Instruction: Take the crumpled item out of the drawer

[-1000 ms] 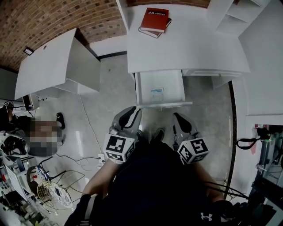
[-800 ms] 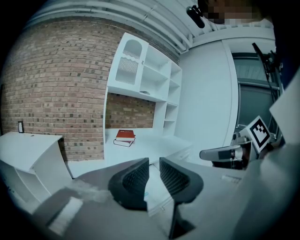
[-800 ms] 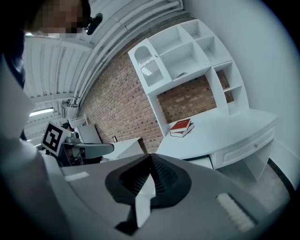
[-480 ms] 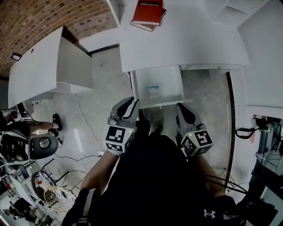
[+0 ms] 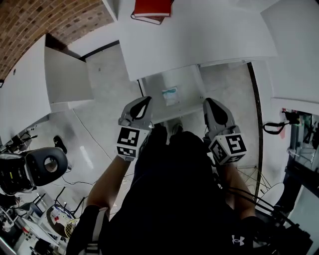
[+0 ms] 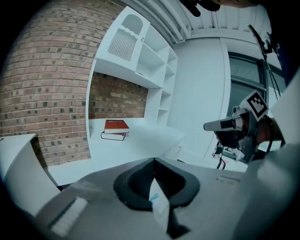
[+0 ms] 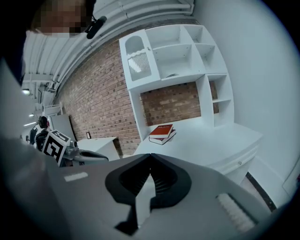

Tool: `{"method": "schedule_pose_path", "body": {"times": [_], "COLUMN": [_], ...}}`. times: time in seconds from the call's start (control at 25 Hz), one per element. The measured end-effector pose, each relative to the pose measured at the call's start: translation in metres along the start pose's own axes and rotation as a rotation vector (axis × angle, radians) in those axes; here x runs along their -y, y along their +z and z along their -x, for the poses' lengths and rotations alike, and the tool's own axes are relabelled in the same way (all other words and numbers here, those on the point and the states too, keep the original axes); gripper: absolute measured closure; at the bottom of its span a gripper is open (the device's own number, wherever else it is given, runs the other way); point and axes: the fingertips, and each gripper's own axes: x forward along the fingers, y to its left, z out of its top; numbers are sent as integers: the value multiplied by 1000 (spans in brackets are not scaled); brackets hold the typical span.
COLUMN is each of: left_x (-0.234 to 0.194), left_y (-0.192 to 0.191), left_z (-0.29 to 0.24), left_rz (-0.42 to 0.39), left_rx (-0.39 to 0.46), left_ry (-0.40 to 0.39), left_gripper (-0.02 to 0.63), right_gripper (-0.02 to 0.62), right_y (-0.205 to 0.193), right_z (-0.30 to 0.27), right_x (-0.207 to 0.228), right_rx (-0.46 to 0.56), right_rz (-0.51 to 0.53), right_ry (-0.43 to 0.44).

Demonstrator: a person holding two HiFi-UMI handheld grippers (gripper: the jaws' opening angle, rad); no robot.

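2 grippers: left gripper (image 5: 143, 101), right gripper (image 5: 209, 102). 2 stacked books (image 5: 151, 9), 1 drawer (image 5: 188, 89), 1 crumpled item (image 5: 170, 94), 1 desk (image 5: 199, 35).

**Crumpled thing is sitting in the open drawer**

The drawer (image 5: 188, 94) is white, shallow and pulled out from under the white surface (image 5: 199, 35), so you can see right in. The crumpled item (image 5: 170, 95) is a small pale wad with a teal patch. It's lying on the drawer floor, roughly mid-drawer, clear of the side walls.
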Motion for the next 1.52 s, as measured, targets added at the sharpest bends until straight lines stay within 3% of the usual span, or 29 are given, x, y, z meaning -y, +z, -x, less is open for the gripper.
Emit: {"method": "schedule_pose_path", "body": {"times": [0.28, 0.56, 0.84, 1.08, 1.52], "left_x": [-22, -22, -12, 5, 47], "left_y": [4, 3, -46, -110, -204], "left_z": [-36, -82, -126, -154, -193], "left_rz": [-72, -174, -270, -344, -519], "left_rx": [-28, -65, -215, -371, -646], "left_ry": [-36, -72, -122, -193, -417], "left_gripper": [604, 603, 601, 545, 535], "right_gripper": [592, 592, 592, 592, 592], "right_y": [14, 8, -22, -52, -66], "right_z": [-37, -86, -108, -104, -85], "right_x": [37, 44, 55, 85, 113], "right_rx": [22, -11, -47, -62, -58], "right_rz": [119, 221, 187, 98, -8], "right_ry": [-45, 53, 92, 41, -29]}}
